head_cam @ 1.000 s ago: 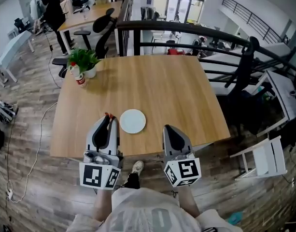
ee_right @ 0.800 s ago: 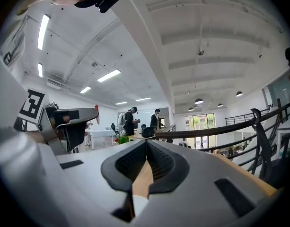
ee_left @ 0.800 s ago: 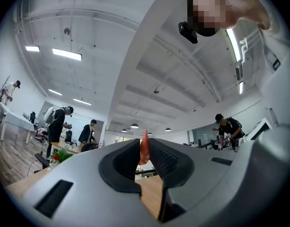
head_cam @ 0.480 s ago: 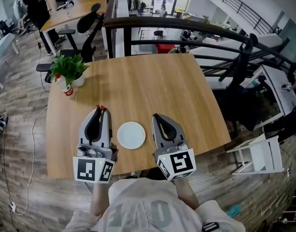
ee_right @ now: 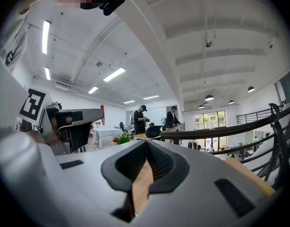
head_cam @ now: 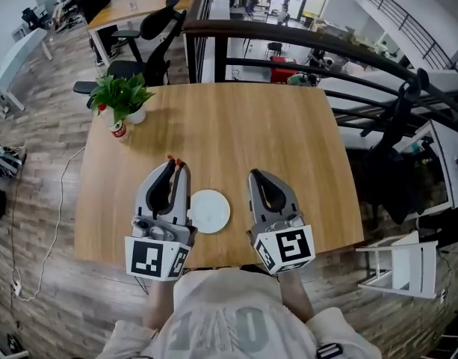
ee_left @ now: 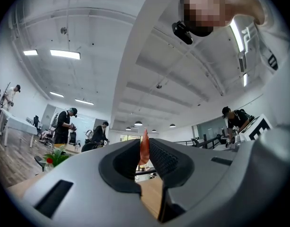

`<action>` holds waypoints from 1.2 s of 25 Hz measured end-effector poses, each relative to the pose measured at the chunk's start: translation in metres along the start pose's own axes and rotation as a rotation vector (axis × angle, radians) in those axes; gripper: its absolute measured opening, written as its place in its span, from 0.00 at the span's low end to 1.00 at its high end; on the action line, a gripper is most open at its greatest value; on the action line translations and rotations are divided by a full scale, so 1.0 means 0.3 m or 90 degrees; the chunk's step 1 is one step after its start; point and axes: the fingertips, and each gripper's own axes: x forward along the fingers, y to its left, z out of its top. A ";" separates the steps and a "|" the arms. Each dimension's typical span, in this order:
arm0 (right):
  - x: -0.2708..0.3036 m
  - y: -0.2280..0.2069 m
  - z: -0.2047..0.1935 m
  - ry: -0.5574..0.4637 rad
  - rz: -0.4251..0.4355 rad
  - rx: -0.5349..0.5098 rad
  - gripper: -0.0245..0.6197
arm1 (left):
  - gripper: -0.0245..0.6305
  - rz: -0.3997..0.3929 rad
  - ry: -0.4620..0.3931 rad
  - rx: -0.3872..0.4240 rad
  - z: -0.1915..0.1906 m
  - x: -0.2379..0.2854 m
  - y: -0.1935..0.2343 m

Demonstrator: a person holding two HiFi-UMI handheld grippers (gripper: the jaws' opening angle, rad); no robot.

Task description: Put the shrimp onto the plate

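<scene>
1. Looking down from the head view, I had both grippers low over the near part of the wooden table [head_cam: 236, 126], with the white plate [head_cam: 209, 209] sitting between them.
2. Left gripper [head_cam: 174, 164] was pinching the shrimp [ee_left: 144, 148] right at the jaw tips, its orange end poking out past them. So the shrimp was up in the tongs, left of the plate and a bit beyond it, not on it.
3. Right gripper [head_cam: 254, 175] had its jaws pressed together with nothing in them, just right of the plate.
4. Potted plant [head_cam: 122, 96] sat near the far left corner, well apart.
</scene>
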 end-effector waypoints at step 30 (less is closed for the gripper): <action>0.133 -0.019 -0.007 0.002 0.073 0.005 0.07 | 0.13 0.041 0.066 0.025 -0.129 0.077 0.022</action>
